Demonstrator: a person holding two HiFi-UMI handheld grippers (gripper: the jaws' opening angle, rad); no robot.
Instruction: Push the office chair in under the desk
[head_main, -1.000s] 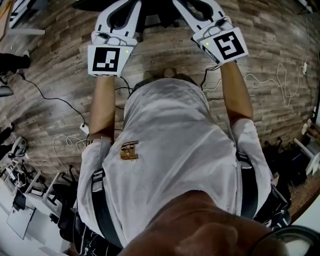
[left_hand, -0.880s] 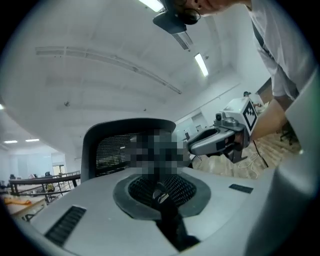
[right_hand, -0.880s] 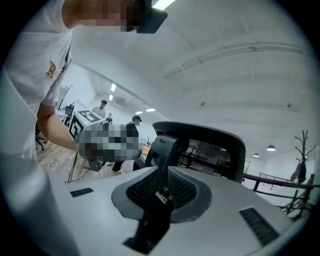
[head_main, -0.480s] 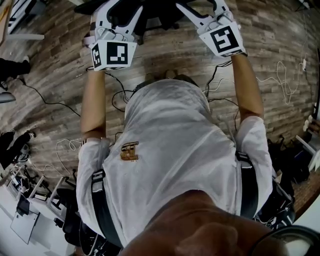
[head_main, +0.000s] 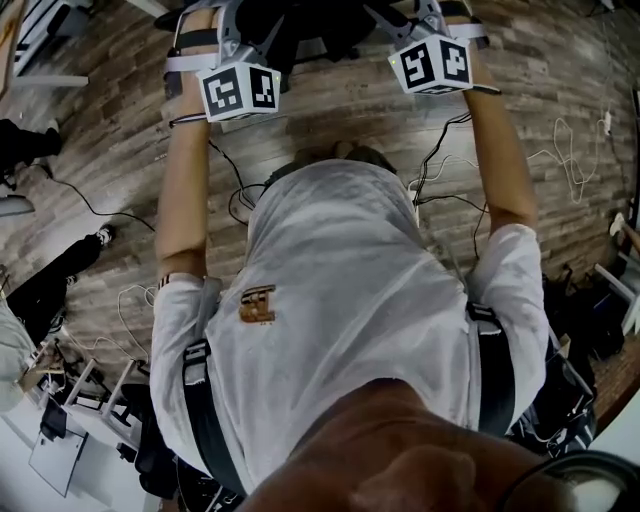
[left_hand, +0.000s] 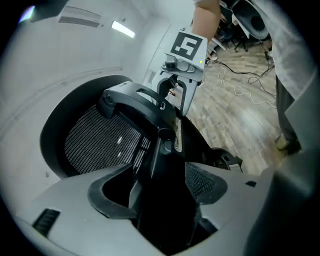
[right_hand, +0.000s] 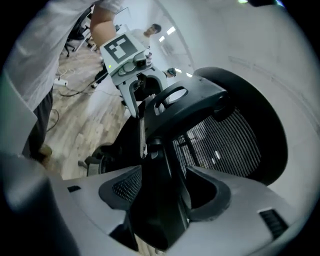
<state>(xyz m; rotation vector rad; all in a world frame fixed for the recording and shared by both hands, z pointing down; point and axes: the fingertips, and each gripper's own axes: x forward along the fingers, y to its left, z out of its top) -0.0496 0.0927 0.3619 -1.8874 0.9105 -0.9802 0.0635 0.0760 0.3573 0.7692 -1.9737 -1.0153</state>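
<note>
1. The left gripper (left_hand: 165, 187) is opening its jaws, which straddle a dark upright part of the office chair (left_hand: 100, 145), seemingly without pressing on it.
2. The right gripper (right_hand: 165, 192) is opening likewise around a second dark upright.
3. The chair stands on the wooden floor (head_main: 100, 150), just before the person (head_main: 340, 300).

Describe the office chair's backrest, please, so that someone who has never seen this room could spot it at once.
On the wood-plank floor stands a black office chair. In the right gripper view its backrest is the big rounded panel beyond the armrest; unlike the solid black parts around it, it is a see-through mesh of fine ribs inside a thick dark rim.
</note>
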